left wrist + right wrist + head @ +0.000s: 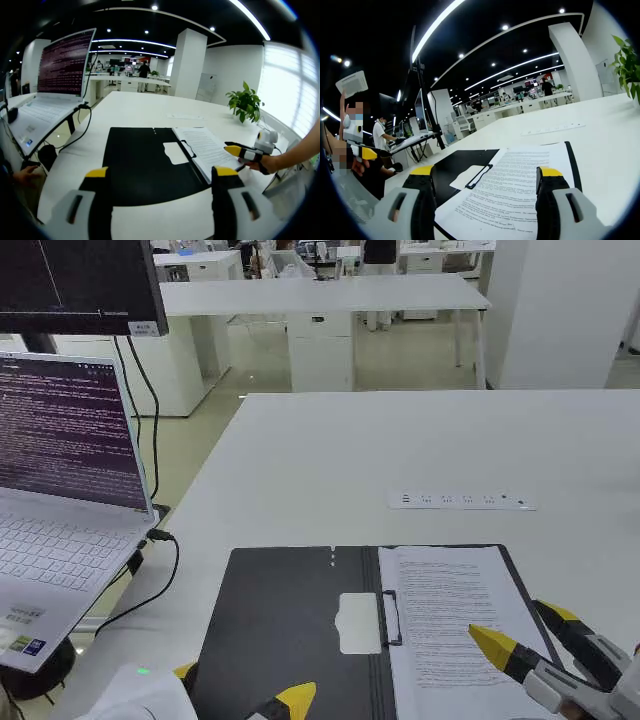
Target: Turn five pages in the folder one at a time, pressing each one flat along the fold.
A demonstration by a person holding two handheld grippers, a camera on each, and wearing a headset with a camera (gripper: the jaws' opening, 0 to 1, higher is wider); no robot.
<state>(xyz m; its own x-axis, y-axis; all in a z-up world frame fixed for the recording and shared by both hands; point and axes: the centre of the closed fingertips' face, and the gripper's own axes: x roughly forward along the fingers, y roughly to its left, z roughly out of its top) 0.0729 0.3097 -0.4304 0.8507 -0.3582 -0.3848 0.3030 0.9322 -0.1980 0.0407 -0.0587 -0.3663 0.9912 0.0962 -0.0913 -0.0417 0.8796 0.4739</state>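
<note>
A black folder (pixel 285 635) lies open on the white table, its bare left cover (pixel 135 160) dark and a stack of printed pages (pixel 450 615) flat on the right under a clip (pixel 390 618). My right gripper (pixel 508 620) hovers open over the lower right part of the pages, yellow tips apart and nothing between them. In its own view the right gripper (pixel 486 171) spans the pages (pixel 520 185). The left gripper (pixel 240 687) stands open near the folder's front left edge. From the left gripper (pixel 161 172), the pages (pixel 202 147) lie ahead to the right.
An open laptop (pixel 60 490) sits at the left with a black cable (pixel 165 570) running toward the folder. A monitor (pixel 80 280) hangs above it. A white power strip (pixel 462 501) lies beyond the folder. A potted plant (pixel 245 102) stands far right.
</note>
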